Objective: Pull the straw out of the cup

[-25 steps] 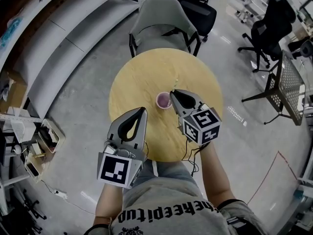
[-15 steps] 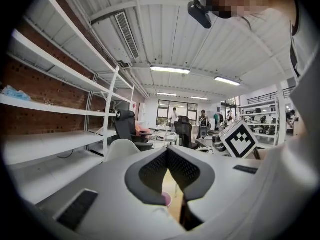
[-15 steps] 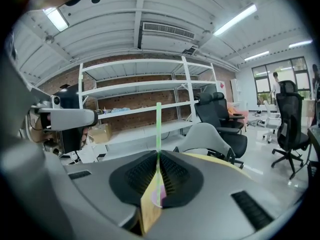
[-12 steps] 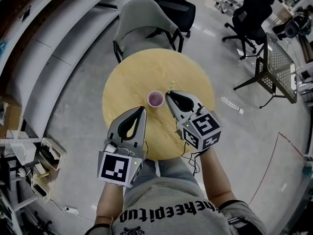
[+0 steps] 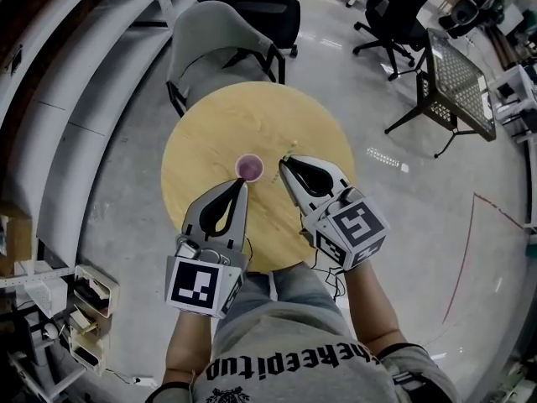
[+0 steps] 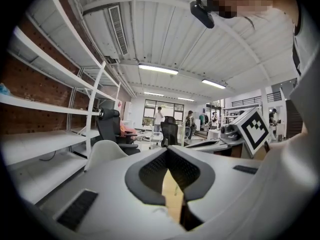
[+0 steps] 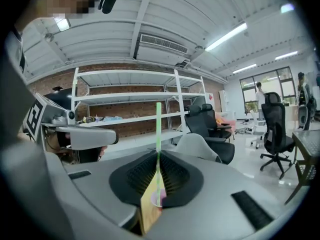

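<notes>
A small pink cup stands upright near the middle of the round wooden table. My right gripper is just to the cup's right, shut on a thin green straw that stands upright between its jaws. The straw's top shows beyond the fingertips. In the right gripper view the cup appears low down behind the straw's lower end. Whether that end still reaches into the cup I cannot tell. My left gripper is shut on nothing, its tips at the cup's near side.
A grey shell chair stands at the table's far side. Black office chairs and a mesh-topped stand are off to the right on the shiny floor. Shelving runs along the left wall. The person's legs are at the table's near edge.
My right gripper has lifted with the straw and drawn away to the cup's right. My left gripper's tips have moved forward up to the cup. The head view has swung.
</notes>
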Tool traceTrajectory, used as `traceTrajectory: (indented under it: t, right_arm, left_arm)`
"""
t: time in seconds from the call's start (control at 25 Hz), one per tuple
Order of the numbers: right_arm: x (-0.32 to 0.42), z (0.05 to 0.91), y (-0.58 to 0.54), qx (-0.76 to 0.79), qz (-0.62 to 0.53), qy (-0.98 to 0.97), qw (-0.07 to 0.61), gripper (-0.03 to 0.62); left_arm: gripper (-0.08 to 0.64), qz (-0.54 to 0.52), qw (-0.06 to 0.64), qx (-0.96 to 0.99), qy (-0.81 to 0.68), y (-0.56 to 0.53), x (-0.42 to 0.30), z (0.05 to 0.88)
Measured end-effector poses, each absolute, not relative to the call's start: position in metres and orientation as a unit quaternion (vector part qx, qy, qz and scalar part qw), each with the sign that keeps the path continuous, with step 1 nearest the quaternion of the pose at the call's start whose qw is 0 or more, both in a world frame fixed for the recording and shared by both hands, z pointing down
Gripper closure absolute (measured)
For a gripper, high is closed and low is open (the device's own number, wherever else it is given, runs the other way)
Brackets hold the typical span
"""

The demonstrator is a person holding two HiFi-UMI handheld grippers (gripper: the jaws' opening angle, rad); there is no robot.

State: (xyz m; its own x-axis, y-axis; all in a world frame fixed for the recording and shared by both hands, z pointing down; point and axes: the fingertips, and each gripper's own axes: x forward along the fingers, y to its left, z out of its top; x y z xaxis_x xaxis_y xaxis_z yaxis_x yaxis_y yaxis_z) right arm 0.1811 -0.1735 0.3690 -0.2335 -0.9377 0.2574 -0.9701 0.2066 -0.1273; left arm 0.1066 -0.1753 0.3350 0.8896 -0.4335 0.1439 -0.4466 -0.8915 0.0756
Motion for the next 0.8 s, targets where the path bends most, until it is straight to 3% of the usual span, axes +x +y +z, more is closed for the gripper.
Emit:
traceTrajectory:
  t: [0.8]
  right_arm:
    - [0.186,0.318,-0.102,0.684,0.087,-0.723,0.041,0.56]
  left_arm:
    - [0.535,0.047,0.036,0.992,-0.11,-0.125,0.138,0.31]
